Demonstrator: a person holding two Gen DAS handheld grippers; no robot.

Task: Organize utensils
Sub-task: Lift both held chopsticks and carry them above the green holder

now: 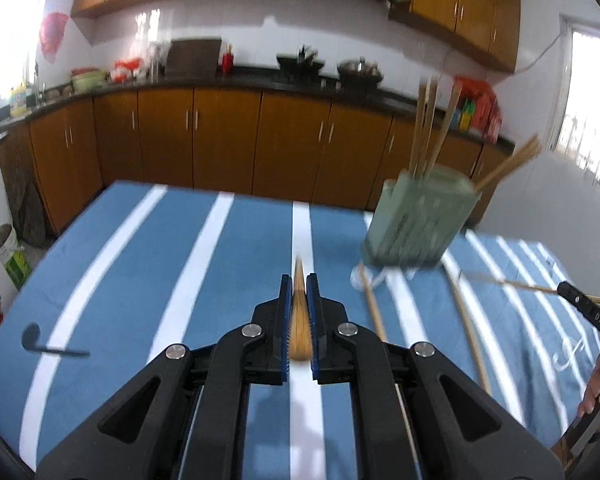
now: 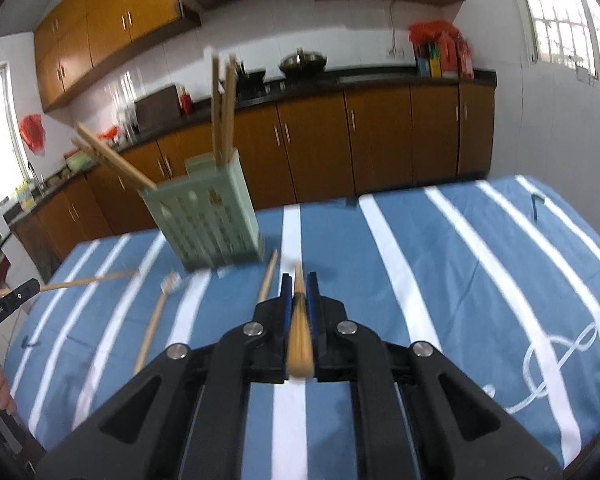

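In the left wrist view, our left gripper point(image 1: 299, 280) pinches one chopstick point(image 1: 300, 320) between its blue pads, pointing forward over the blue striped cloth point(image 1: 140, 264). A green holder point(image 1: 418, 220) stands to the right on the table, with about five chopsticks in it. Two more chopsticks point(image 1: 374, 312) lie loose near it, and one black spoon point(image 1: 44, 342) lies at far left.

In the right wrist view, our right gripper point(image 2: 299, 280) is pressed on one chopstick point(image 2: 299, 336) too. The holder point(image 2: 206, 220) stands ahead to the left; two loose chopsticks point(image 2: 268, 276) lie beside it.
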